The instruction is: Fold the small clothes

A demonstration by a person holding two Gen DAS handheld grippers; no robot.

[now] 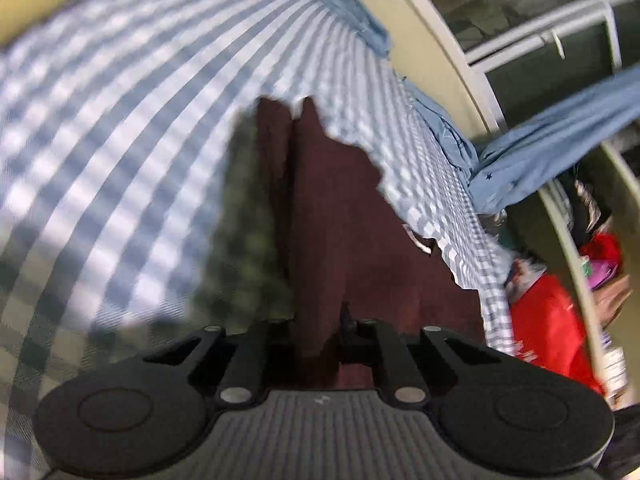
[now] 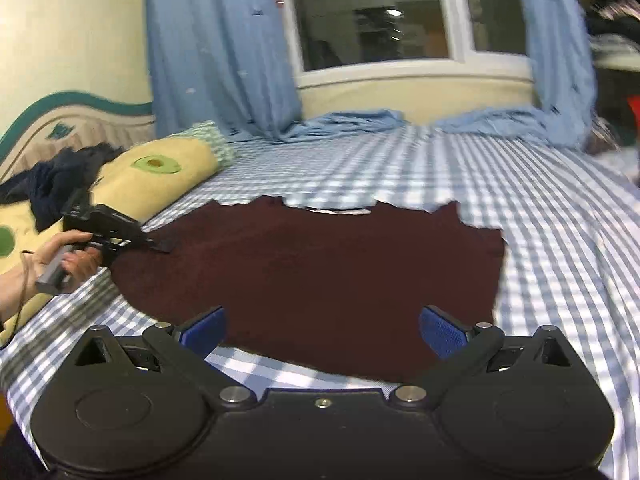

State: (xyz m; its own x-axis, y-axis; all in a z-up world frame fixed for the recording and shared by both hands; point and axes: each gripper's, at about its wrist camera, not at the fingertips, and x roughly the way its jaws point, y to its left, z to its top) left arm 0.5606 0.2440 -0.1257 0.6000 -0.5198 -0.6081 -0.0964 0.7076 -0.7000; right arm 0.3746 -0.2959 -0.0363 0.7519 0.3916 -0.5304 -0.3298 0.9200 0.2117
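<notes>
A dark maroon garment [image 2: 312, 272] lies spread flat on the blue-and-white checked bedsheet [image 2: 560, 220]. In the right wrist view a hand holds my left gripper [image 2: 162, 246] at the garment's left edge, with its tips down on the cloth. In the left wrist view the left gripper [image 1: 294, 114] has its fingers pressed together, and the maroon garment [image 1: 360, 220] runs up along and between them. My right gripper [image 2: 323, 330] is open over the garment's near edge. Its blue pads [image 2: 204, 330] stand wide apart with nothing gripped.
A yellow pillow [image 2: 160, 176] with green spots and a heap of dark navy clothes [image 2: 52, 184] lie at the left of the bed. Blue curtains [image 2: 220, 48] hang down onto the far edge under a window [image 2: 368, 12]. Red clothing [image 1: 548, 320] lies beyond the bed's side.
</notes>
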